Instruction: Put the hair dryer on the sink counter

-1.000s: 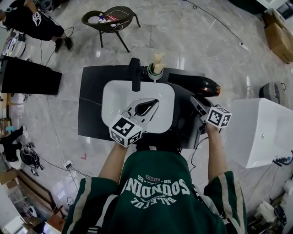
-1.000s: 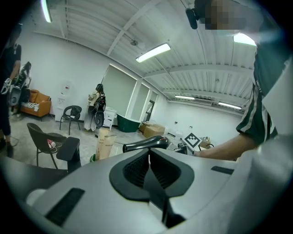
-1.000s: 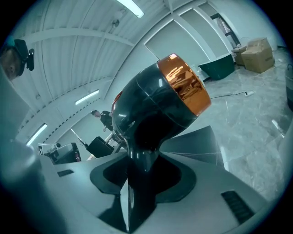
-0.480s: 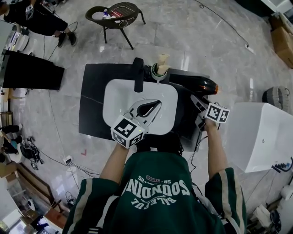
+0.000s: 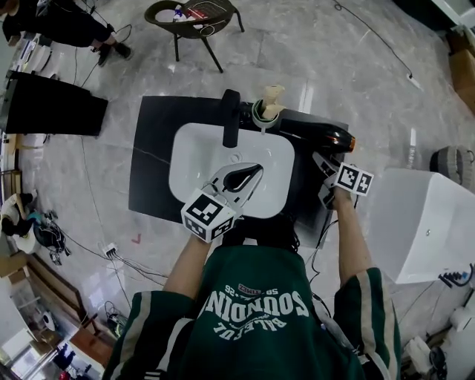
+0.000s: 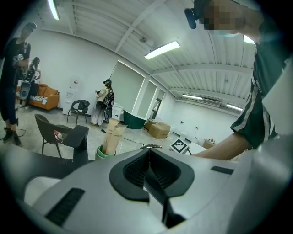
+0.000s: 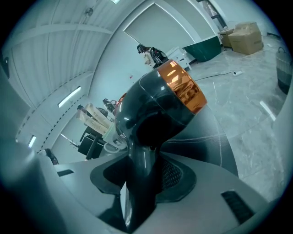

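A black hair dryer (image 5: 315, 133) with an orange band at its end lies over the right side of the dark sink counter (image 5: 152, 148). My right gripper (image 5: 326, 172) is shut on the hair dryer's handle (image 7: 142, 173); in the right gripper view the dryer's body (image 7: 158, 103) fills the middle, tilted, its orange band to the upper right. My left gripper (image 5: 241, 178) hovers over the white basin (image 5: 193, 159), its jaws shut with nothing between them. In the left gripper view the closed jaws point towards the cup and faucet.
A black faucet (image 5: 230, 119) stands at the basin's back edge. A green cup (image 5: 261, 113) holding tubes is beside it. A white box-like unit (image 5: 423, 223) stands to the right. A chair (image 5: 197, 18) and another person (image 5: 67, 30) are on the marble floor beyond.
The right gripper with the hair dryer has drifted slightly up and away in the head view. The left gripper stays over the basin. The head camera has shifted a little.
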`<action>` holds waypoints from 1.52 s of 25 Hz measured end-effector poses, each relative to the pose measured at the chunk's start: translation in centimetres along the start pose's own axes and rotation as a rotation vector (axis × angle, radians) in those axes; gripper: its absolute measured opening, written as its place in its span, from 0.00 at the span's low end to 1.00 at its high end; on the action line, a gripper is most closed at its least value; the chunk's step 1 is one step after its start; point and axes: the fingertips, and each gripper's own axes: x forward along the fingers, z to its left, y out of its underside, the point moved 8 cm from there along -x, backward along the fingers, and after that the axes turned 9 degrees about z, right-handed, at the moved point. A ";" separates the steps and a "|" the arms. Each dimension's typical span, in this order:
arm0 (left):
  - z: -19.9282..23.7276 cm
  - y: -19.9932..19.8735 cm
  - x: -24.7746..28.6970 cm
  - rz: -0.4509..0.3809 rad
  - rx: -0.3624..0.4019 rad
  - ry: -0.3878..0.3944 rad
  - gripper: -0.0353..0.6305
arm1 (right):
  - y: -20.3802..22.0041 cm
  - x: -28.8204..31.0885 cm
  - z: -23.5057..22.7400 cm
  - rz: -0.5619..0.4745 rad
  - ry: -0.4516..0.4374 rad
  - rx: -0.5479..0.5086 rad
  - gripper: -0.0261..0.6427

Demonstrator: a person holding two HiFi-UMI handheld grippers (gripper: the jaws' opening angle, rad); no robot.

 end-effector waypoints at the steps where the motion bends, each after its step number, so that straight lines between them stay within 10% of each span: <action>1: 0.0 0.1 0.1 0.001 -0.002 -0.002 0.08 | 0.0 0.2 -0.2 0.002 0.001 0.006 0.31; 38: 0.6 2.1 -4.5 -0.005 -0.026 -0.037 0.08 | 0.8 2.0 -0.5 0.100 0.241 0.037 0.38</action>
